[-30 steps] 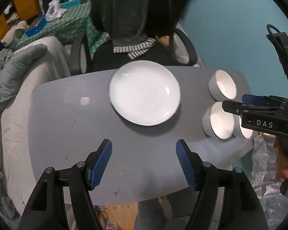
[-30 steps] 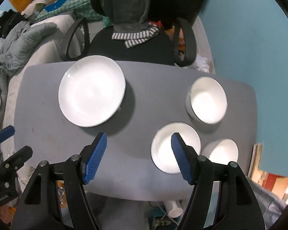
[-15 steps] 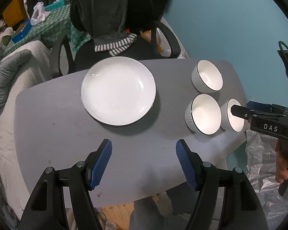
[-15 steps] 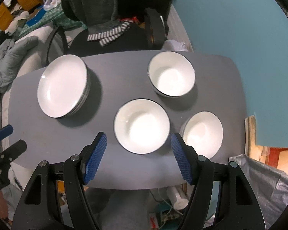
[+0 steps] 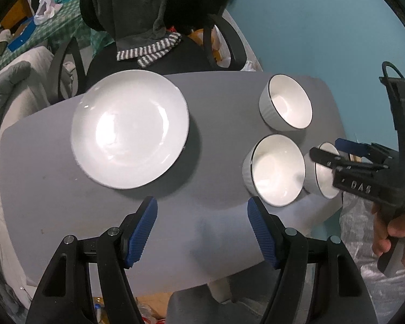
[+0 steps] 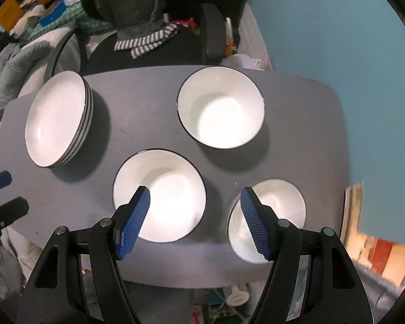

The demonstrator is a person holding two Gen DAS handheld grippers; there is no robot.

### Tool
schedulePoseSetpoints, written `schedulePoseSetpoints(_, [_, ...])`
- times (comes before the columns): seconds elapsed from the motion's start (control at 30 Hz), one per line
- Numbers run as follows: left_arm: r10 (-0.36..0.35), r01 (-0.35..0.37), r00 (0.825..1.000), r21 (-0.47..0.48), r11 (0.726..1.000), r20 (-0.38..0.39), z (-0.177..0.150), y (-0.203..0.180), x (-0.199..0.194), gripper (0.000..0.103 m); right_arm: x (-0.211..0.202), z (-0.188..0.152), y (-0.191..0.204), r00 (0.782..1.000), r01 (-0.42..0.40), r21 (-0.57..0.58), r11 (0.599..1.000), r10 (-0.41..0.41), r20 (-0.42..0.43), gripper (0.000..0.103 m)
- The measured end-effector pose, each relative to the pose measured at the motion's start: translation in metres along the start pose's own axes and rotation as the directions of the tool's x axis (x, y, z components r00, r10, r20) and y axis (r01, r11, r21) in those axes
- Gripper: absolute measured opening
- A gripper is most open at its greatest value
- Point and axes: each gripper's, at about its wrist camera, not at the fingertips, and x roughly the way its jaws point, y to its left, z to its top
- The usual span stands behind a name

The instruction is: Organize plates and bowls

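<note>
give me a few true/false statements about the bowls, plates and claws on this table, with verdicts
1. Three bowls sit on the grey table. True: far bowl, middle bowl, near-right bowl.
2. The bowls are nested in one stack. False: each stands apart.
3. The plates form a stack. True: several rims show at its edge.
4. The right claw grips a bowl. False: it is open, holding nothing.
5. The left claw is shut on a plate. False: it is open over bare table.
</note>
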Motion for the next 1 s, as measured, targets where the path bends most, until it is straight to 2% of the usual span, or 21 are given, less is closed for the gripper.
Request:
schedulePoseSetpoints(0.2, [-0.002, 0.0, 0.999, -0.031, 1.0, -0.054, 0.015, -0.02, 0.034, 0.071, 0.026, 0.01, -0.002, 0.999, -0.015, -0.1, 0.995, 0.012, -0.036, 0.069])
schedulePoseSetpoints(0.33, [-0.018, 0.012, 0.995, -0.067, 0.998, -0.097, 0.019, -0.027, 0.057, 0.071, 0.043, 0.013, -0.004, 0.994, -0.071, -0.125, 0.99, 0.061, -0.087, 0.069])
schedulePoseSetpoints(0.47, [-0.024, 0.01, 0.991, -0.103, 0.995, -0.135, 0.02, -0.032, 0.076, 0.071, 0.057, 0.016, -0.006, 0.989, -0.093, -0.149, 0.984, 0.075, -0.125, 0.069])
schedulePoseSetpoints(0.7, [-0.041, 0.015, 0.983, -0.14, 0.99, -0.179, 0.016, -0.041, 0.097, 0.071, 0.067, 0.012, -0.013, 0.979, -0.153, -0.144, 0.978, 0.13, -0.156, 0.069])
schedulePoseSetpoints(0.77, [-0.03, 0.001, 0.981, -0.148, 0.989, -0.191, 0.014, -0.041, 0.102, 0.071, 0.069, 0.011, -0.013, 0.976, -0.165, -0.153, 0.974, 0.139, -0.166, 0.066])
schedulePoseSetpoints(0.97, [-0.007, -0.024, 0.979, -0.151, 0.988, -0.205, 0.016, -0.044, 0.112, 0.071, 0.082, 0.01, -0.008, 0.968, -0.185, -0.176, 0.967, 0.148, -0.205, 0.048])
schedulePoseSetpoints(1.0, [-0.007, -0.025, 0.978, -0.151, 0.988, -0.207, 0.016, -0.044, 0.113, 0.071, 0.084, 0.009, -0.007, 0.966, -0.186, -0.176, 0.967, 0.148, -0.213, 0.042])
